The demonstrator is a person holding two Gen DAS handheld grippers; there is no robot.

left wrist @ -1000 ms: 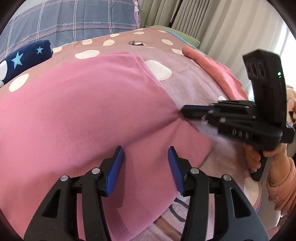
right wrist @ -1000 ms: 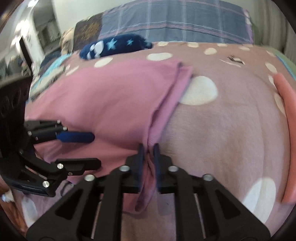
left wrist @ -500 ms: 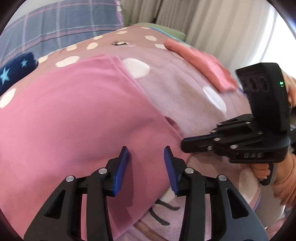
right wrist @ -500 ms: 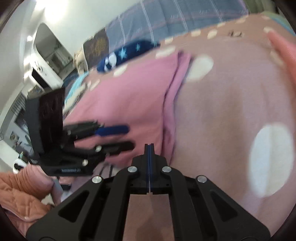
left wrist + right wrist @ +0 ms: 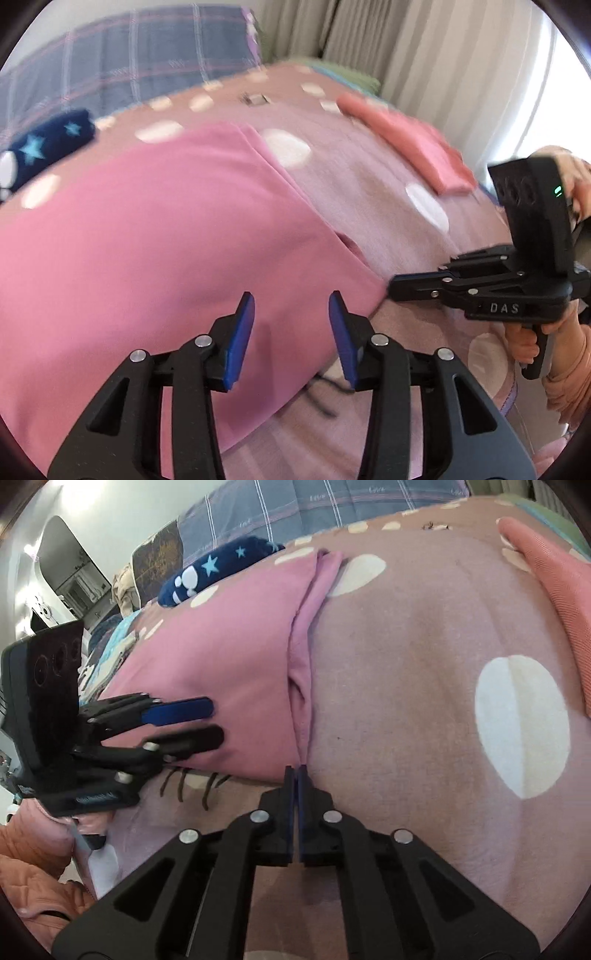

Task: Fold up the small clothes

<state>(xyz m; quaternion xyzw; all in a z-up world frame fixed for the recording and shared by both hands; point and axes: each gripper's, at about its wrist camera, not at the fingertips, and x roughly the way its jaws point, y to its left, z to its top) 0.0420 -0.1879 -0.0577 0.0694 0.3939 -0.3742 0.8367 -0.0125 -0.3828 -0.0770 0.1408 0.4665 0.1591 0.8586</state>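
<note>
A pink garment [image 5: 155,236] lies folded flat on the spotted pink bedspread [image 5: 369,192]; it also shows in the right wrist view [image 5: 229,657]. My left gripper [image 5: 291,325] is open and empty, hovering over the garment's near edge. My right gripper [image 5: 296,775] is shut and holds nothing, its tips just off the garment's near right corner. In the left wrist view the right gripper [image 5: 397,286] points at that corner from the right. In the right wrist view the left gripper [image 5: 212,720] hangs open over the garment's left part.
A folded salmon garment [image 5: 406,144] lies at the far right of the bed, also visible in the right wrist view [image 5: 554,583]. A navy star-print cloth [image 5: 221,568] lies behind the pink garment. A plaid pillow [image 5: 140,74] and curtains [image 5: 424,55] are beyond.
My right gripper let go of the garment's right edge, pulled back and stayed shut. The pinched fabric dropped flat. My left gripper stayed open and drifted slightly right.
</note>
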